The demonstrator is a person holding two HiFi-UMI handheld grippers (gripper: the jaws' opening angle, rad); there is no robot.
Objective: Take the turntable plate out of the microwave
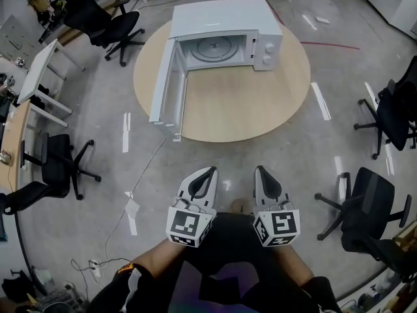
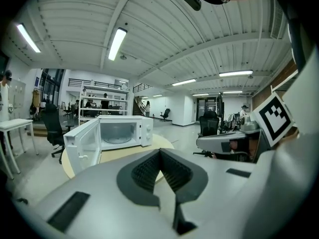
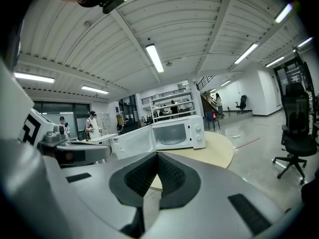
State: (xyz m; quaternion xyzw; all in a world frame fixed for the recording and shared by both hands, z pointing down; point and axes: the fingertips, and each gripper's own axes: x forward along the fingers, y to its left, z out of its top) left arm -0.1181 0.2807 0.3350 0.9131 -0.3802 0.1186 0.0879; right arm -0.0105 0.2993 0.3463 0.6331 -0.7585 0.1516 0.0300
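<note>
A white microwave (image 1: 221, 34) stands at the far side of a round wooden table (image 1: 247, 103), its door (image 1: 163, 87) swung wide open to the left. The glass turntable plate (image 1: 214, 48) lies flat inside the cavity. Both grippers are held close to my body, well short of the table. My left gripper (image 1: 210, 170) and right gripper (image 1: 259, 169) are shut with nothing between the jaws. In the left gripper view the left gripper (image 2: 160, 151) points toward the microwave (image 2: 119, 133). In the right gripper view the right gripper (image 3: 156, 155) points at the microwave (image 3: 172, 133), plate (image 3: 172, 142) faintly visible inside.
Black office chairs stand around: one behind the table (image 1: 117, 28), one at left (image 1: 58, 165), two at right (image 1: 365, 204). A white desk (image 1: 36, 74) is at far left. A cable (image 1: 130, 201) trails across the floor toward the table.
</note>
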